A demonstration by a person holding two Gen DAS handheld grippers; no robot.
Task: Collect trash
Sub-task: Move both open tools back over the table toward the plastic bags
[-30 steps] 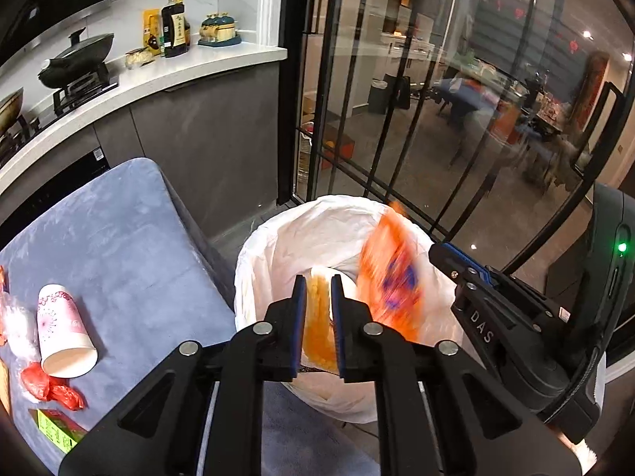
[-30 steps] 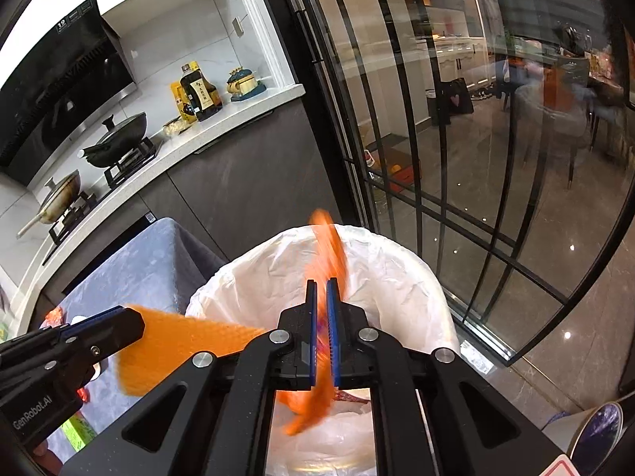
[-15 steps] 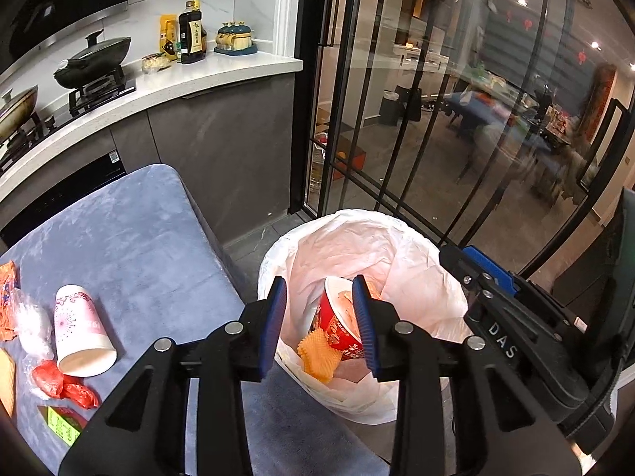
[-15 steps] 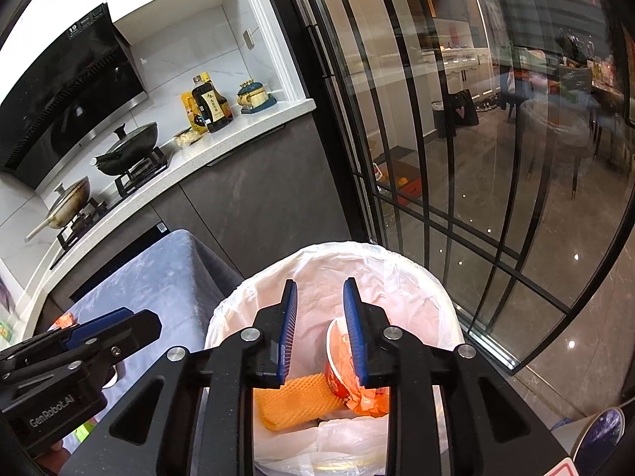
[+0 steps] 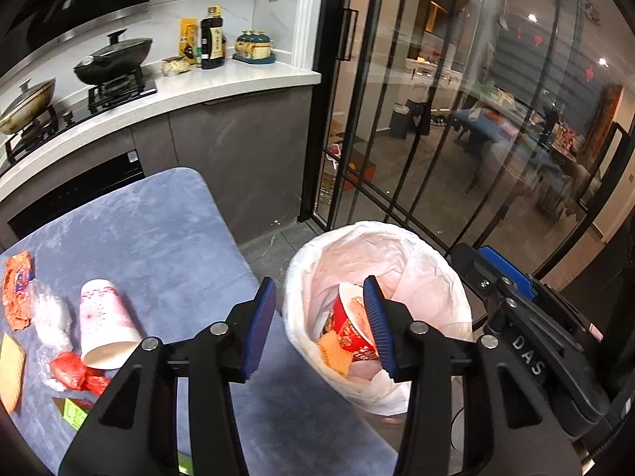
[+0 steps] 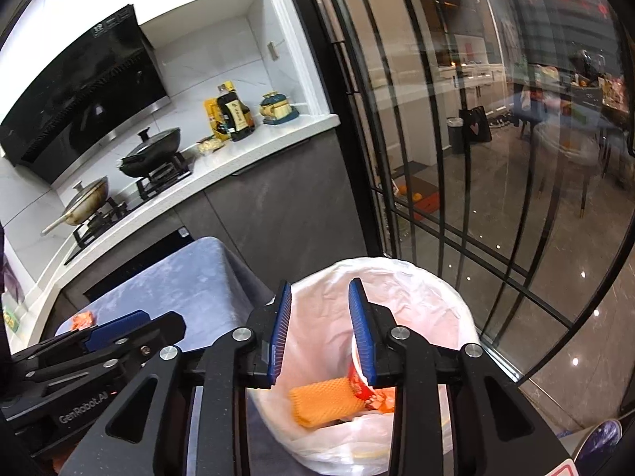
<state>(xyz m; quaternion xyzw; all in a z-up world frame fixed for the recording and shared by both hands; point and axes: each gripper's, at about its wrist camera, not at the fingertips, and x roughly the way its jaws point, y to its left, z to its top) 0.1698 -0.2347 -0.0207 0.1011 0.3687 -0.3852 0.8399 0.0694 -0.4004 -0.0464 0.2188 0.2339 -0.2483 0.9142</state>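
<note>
Release is the step in hand: both claws hang above the round bin lined with a white plastic bag point(image 5: 381, 246), and their jaws are opening with nothing between them. The left gripper point(image 5: 319, 325) and the right gripper point(image 6: 319, 335) are empty. The orange ribbed wrapper point(image 6: 323, 398) lies inside the bag beside the red paper noodle cup point(image 5: 351, 331).

To finish well, I think each claw should lift clear of the thin bag rim before it swings away, so that no pad catches the plastic.

More trash waits on the grey-blue soft cloth table point(image 5: 158, 238): the pink-and-white paper cup lying on its side point(image 5: 105, 327), the crumpled red wrapper point(image 5: 73, 373) and the clear plastic film point(image 5: 49, 317).
</note>
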